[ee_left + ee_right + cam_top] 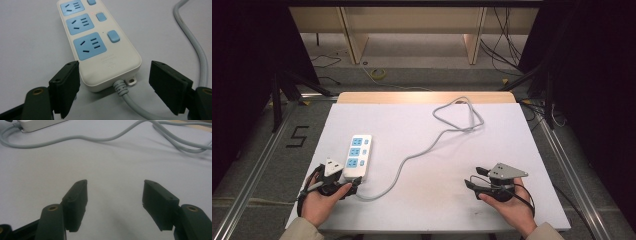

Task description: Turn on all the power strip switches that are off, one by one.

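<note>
So there's a white power strip (pixel 357 157) with three blue sockets and three blue switches lying on the left side of the counter (pixel 432 210), cord end toward me. Its grey cord (pixel 422 150) snakes off to the right and loops up near the far edge. My left gripper (pixel 113 82) has its fingers (pixel 65 86) spread wide, one either side of the strip's near end where the cord comes out; I can't tell if they touch it, but they aren't squeezing it. My right gripper (pixel 115 202) is well off to the right over bare counter, fingers (pixel 76 202) spread too, holding nothing. Nothing sits between it and the cord.
</note>
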`<state>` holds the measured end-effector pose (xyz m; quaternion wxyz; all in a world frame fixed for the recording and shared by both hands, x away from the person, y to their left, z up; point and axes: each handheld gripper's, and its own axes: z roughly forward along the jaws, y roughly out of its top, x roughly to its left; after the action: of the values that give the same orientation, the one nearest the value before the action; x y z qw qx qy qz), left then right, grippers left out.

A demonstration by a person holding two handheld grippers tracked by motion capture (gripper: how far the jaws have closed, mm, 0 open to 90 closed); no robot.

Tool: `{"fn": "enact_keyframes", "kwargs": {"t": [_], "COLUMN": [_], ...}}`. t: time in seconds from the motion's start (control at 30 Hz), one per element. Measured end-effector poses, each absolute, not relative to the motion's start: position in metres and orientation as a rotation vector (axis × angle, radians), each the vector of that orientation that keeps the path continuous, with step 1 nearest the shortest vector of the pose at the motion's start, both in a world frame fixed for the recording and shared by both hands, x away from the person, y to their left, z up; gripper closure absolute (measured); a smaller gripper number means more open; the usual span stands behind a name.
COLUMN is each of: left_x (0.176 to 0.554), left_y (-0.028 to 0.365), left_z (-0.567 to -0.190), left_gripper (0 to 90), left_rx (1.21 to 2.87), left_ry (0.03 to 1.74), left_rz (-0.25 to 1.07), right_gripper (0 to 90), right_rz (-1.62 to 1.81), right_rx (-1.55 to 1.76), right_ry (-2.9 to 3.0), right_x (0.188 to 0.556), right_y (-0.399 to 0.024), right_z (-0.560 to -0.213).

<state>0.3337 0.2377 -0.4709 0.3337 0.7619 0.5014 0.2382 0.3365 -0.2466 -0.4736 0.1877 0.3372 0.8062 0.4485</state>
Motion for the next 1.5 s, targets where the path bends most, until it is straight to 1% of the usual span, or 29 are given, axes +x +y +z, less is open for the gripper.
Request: {"fn": "enact_keyframes", "kwargs": {"t": [0.3,0.43,0.53,0.57,0.6,0.63,0.67,0.7,0.73,0.8,0.97,1.23,1.33,1.5], "left_x": [0.331,0.331,0.331,0.331,0.331,0.330,0.330,0.330,0.330,0.331,0.331,0.336,0.341,0.345], "left_y": [0.238,0.239,0.239,0.239,0.238,0.237,0.237,0.237,0.237,0.237,0.237,0.235,0.232,0.231], "left_z": [-0.469,-0.468,-0.466,-0.465,-0.464,-0.463,-0.463,-0.463,-0.462,-0.462,-0.461,-0.452,-0.449,-0.447], "left_gripper": [29.0,34.6,42.4,42.4,45.1,53.4,57.3,57.3,66.2,74.0,89.1,89.7,89.7,89.7], "left_rx": [1.996,1.987,1.991,1.996,1.998,2.010,2.010,2.012,2.020,2.029,2.040,2.061,2.068,2.060], "left_ry": [1.300,1.309,1.324,1.326,1.332,1.337,1.337,1.339,1.337,1.335,1.343,1.353,1.375,1.397], "left_rz": [0.623,0.625,0.635,0.643,0.651,0.659,0.659,0.658,0.647,0.644,0.653,0.618,0.570,0.538], "right_gripper": [37.3,37.1,37.0,37.0,37.0,37.0,37.0,37.0,36.9,36.9,36.8,36.3,36.2,36.1], "right_rz": [1.253,1.257,1.259,1.259,1.260,1.262,1.263,1.263,1.264,1.264,1.266,1.267,1.269,1.271], "right_rx": [0.946,0.944,0.947,0.947,0.947,0.946,0.945,0.945,0.945,0.943,0.944,0.948,0.951,0.958], "right_ry": [2.268,2.267,2.266,2.266,2.265,2.264,2.262,2.262,2.260,2.259,2.257,2.258,2.257,2.255], "right_x": [0.334,0.334,0.334,0.334,0.334,0.334,0.334,0.334,0.334,0.334,0.334,0.334,0.334,0.334], "right_y": [-0.245,-0.244,-0.245,-0.245,-0.245,-0.245,-0.245,-0.245,-0.245,-0.245,-0.245,-0.245,-0.245,-0.245], "right_z": [-0.473,-0.472,-0.473,-0.473,-0.472,-0.472,-0.472,-0.472,-0.472,-0.472,-0.472,-0.472,-0.472,-0.472]}}
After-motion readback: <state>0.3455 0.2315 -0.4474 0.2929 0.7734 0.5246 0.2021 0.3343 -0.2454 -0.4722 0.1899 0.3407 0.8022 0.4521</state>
